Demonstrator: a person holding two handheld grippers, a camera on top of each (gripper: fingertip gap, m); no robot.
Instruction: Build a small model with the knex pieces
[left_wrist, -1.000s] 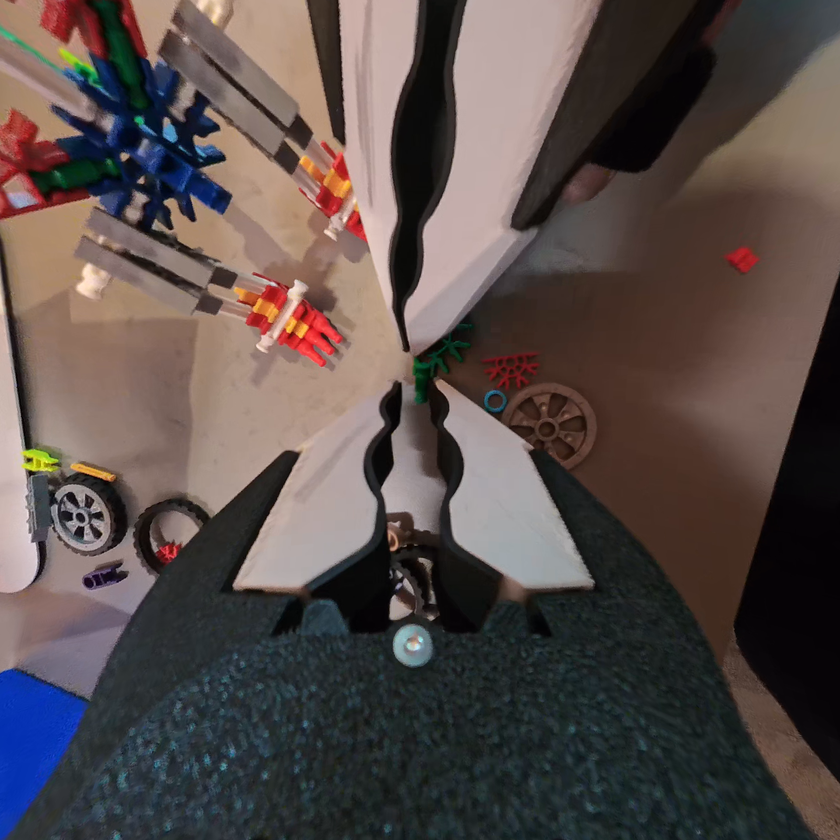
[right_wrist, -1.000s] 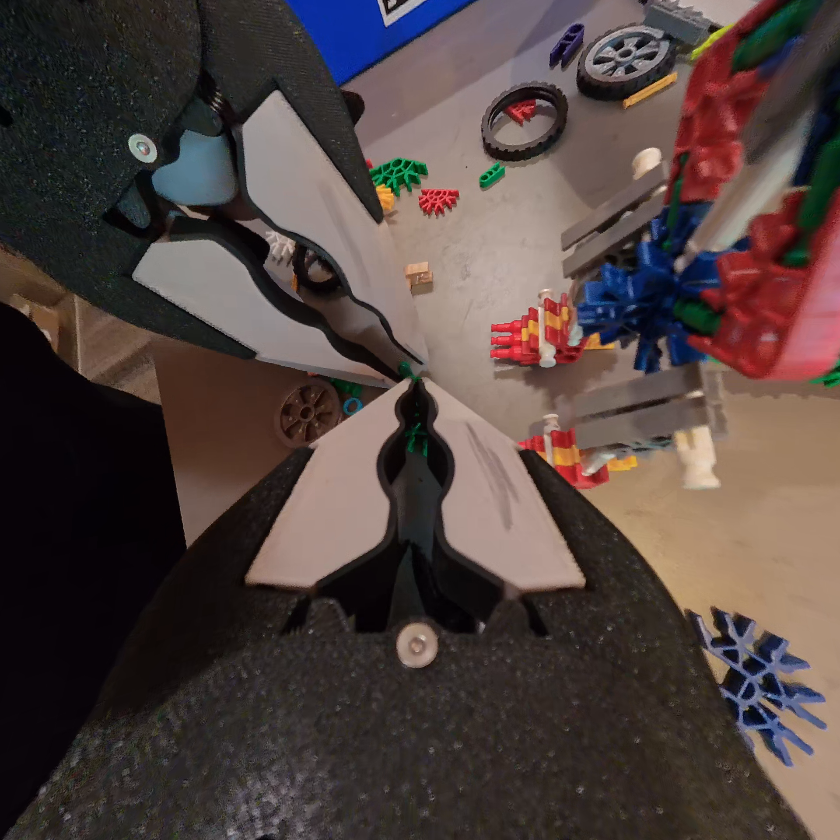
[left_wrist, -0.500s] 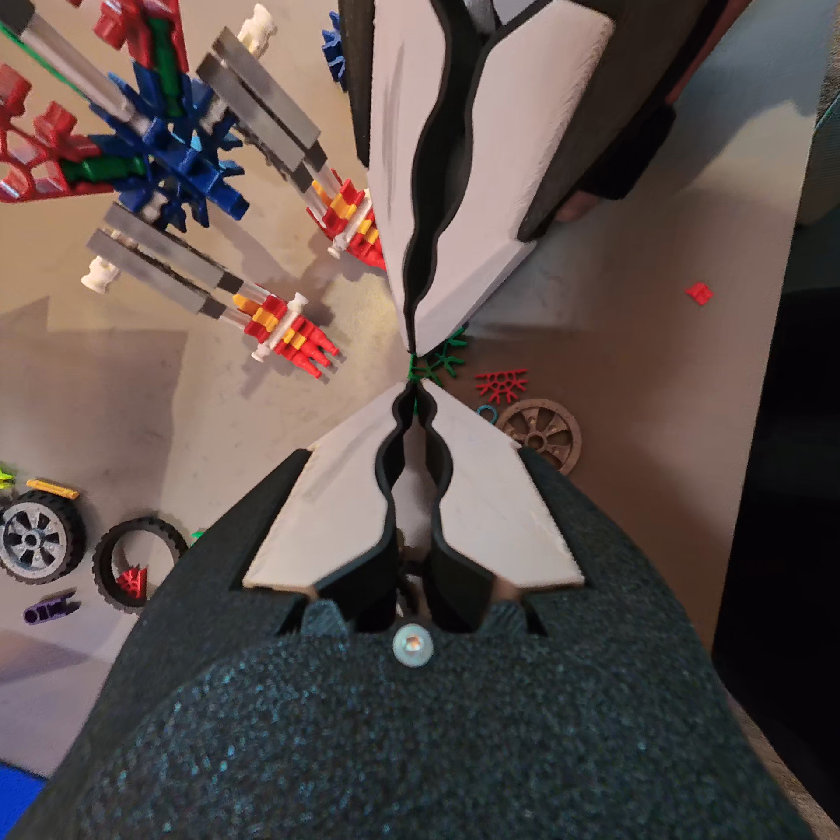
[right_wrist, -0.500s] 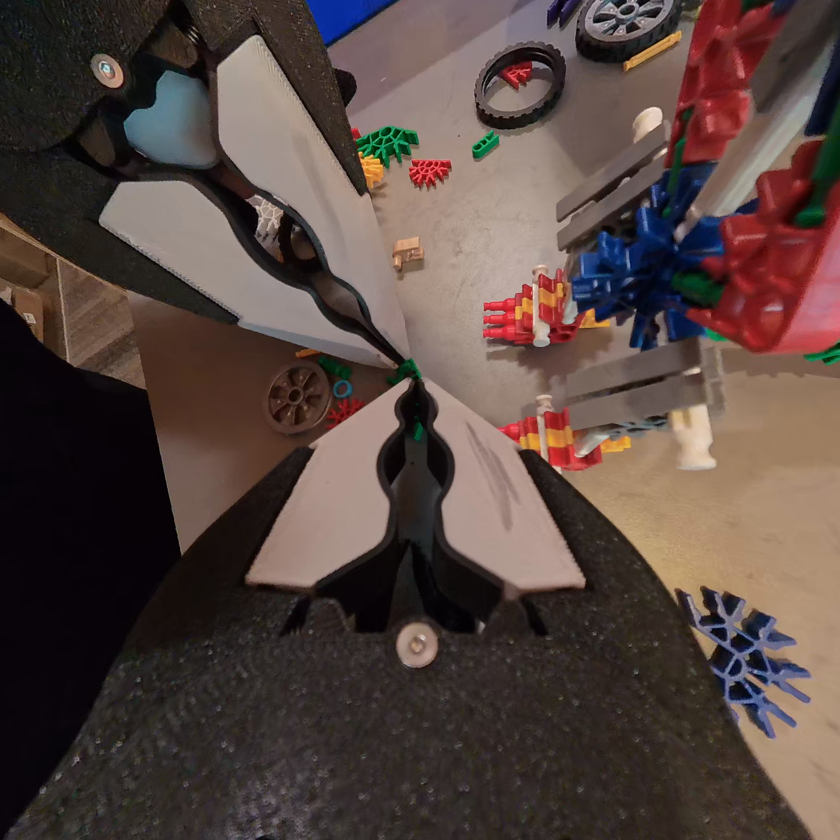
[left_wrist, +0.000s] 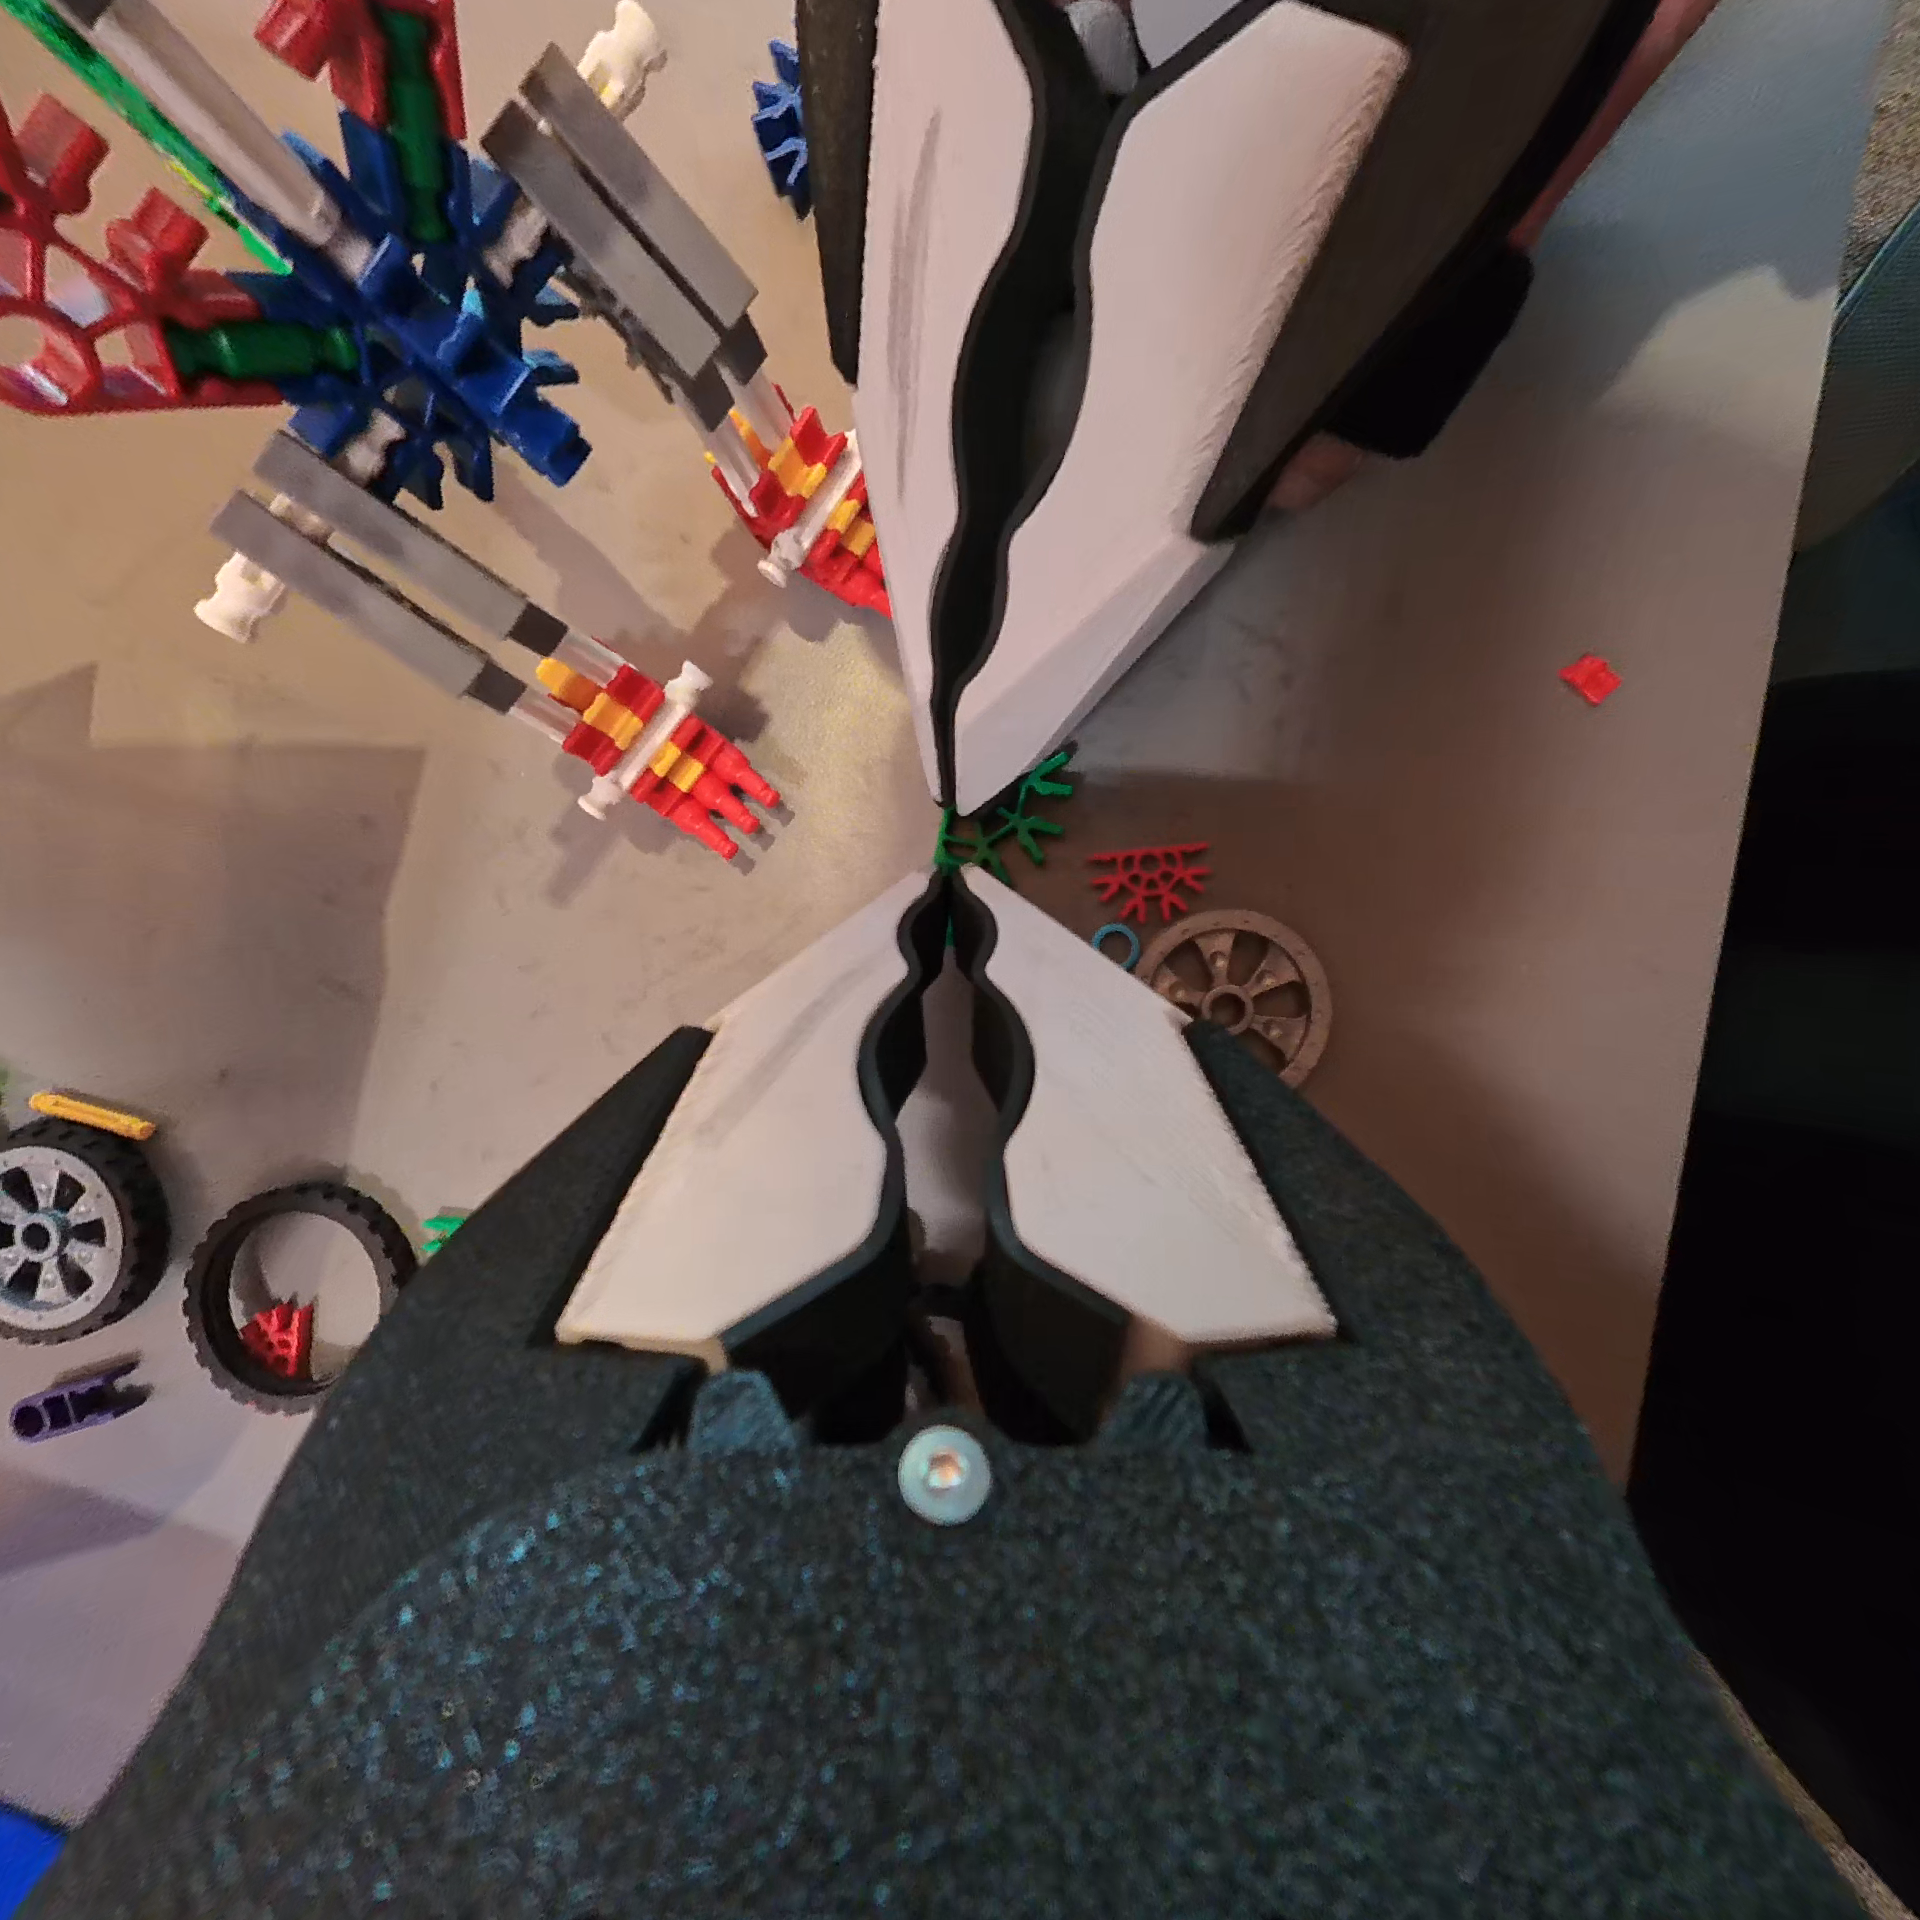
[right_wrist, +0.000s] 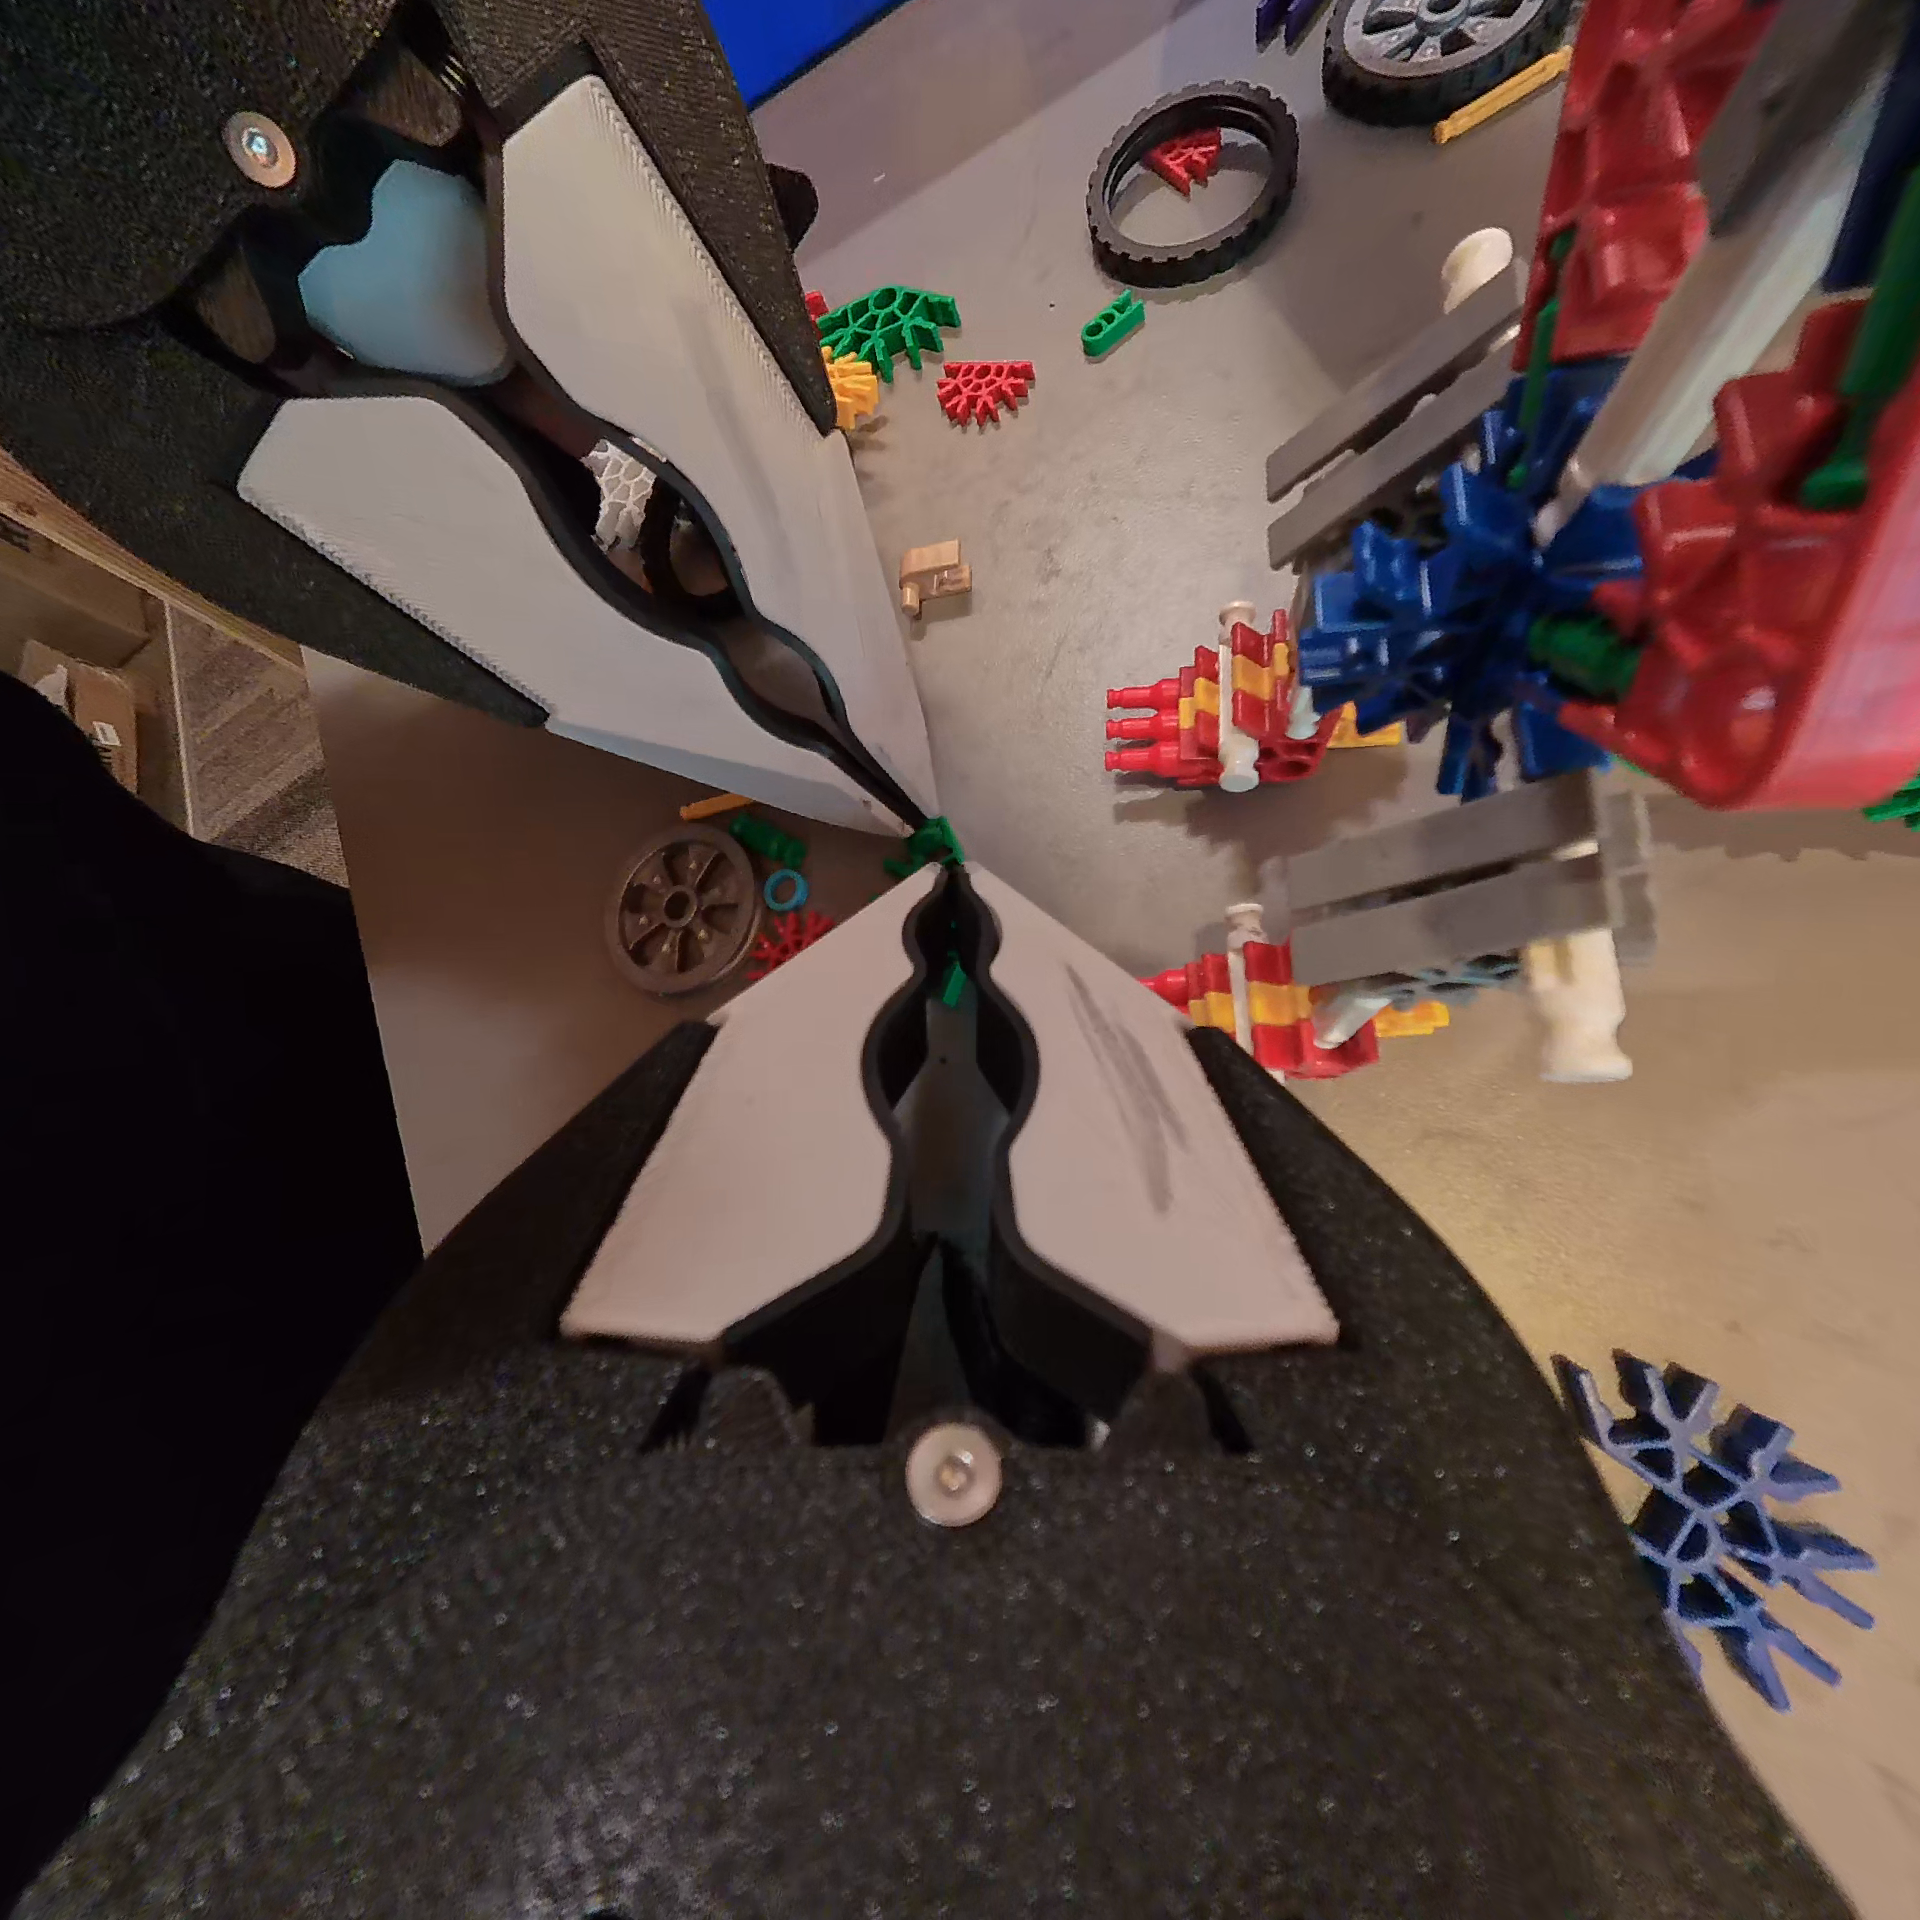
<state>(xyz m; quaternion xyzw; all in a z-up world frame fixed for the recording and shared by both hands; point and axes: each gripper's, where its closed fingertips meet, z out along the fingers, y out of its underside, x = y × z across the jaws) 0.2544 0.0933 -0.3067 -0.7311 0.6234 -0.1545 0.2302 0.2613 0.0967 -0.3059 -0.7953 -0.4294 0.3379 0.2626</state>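
Left gripper (left_wrist: 943, 883) and right gripper (right_wrist: 948, 883) meet tip to tip, both pinched on 1 green connector piece (left_wrist: 961, 844). Brown wheel (left_wrist: 1231, 997) lies just beside the left fingers near the table edge (left_wrist: 1704, 935); bare table sits between the tips and the toy model (right_wrist: 1507, 644).

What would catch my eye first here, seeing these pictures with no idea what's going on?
Probably the two grippers meeting tip to tip mid-frame: the left gripper and right gripper are both pinched shut on one small green connector piece between them. Next, the big red, blue and grey toy construction standing on the table to the right, with loose wheels and connectors scattered around.
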